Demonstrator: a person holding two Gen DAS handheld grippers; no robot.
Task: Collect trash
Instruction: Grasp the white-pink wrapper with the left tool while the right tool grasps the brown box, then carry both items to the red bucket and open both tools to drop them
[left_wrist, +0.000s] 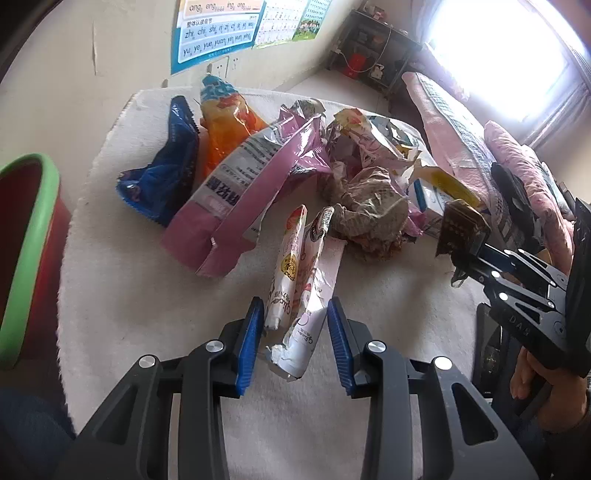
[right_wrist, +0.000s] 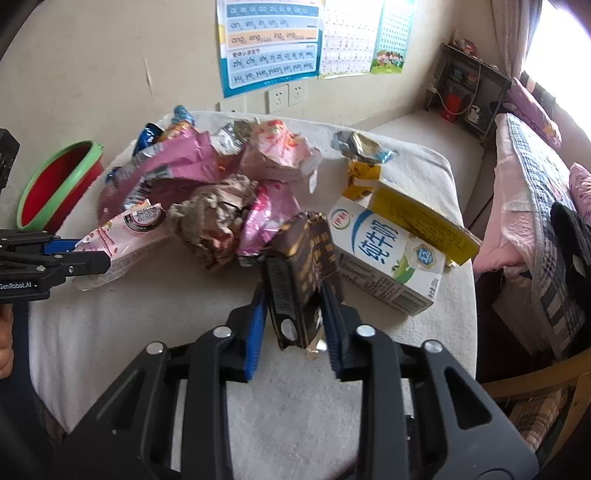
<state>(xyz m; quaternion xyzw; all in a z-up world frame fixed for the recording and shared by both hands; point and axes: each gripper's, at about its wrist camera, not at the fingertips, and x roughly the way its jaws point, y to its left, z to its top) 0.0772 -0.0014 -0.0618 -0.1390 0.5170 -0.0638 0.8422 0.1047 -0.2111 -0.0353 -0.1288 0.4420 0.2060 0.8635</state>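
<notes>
- The left claw (left_wrist: 295, 334) pinches a flattened pink-and-white wrapper (left_wrist: 299, 280) between its blue pads; in the right wrist view the wrapper's near end sits clamped at the tips, lifted a little off the tabletop (left_wrist: 140, 295).
- The right claw (right_wrist: 295, 317) pinches a small dark brown carton (right_wrist: 303, 273), crushed and standing tilted between the pads, its lower end clear of the white cloth.
- A hand (left_wrist: 535, 373) grips the handle of the right claw at the right edge of the left wrist view.
- Just beyond both claws, a crumpled brown paper wad (right_wrist: 218, 221) lies near the middle of the tabletop, touching a crinkled pink foil wrapper (right_wrist: 258, 218).
- To the right of the brown carton lies a white milk carton (right_wrist: 388, 258) on its side, with a flattened yellow carton (right_wrist: 421, 218) resting across its far edge.
- To the left of the wad, a long pink-and-grey bag (left_wrist: 251, 184) lies flat; beside it are an orange snack bag (left_wrist: 225, 125) and a blue snack bag (left_wrist: 166, 173).
- A red bin with a green rim (right_wrist: 59, 184) stands off the left side of the tabletop.
- Farther back, posters (right_wrist: 269, 40) hang on the wall, and a bed with pink bedding (right_wrist: 524, 192) runs along the right.
</notes>
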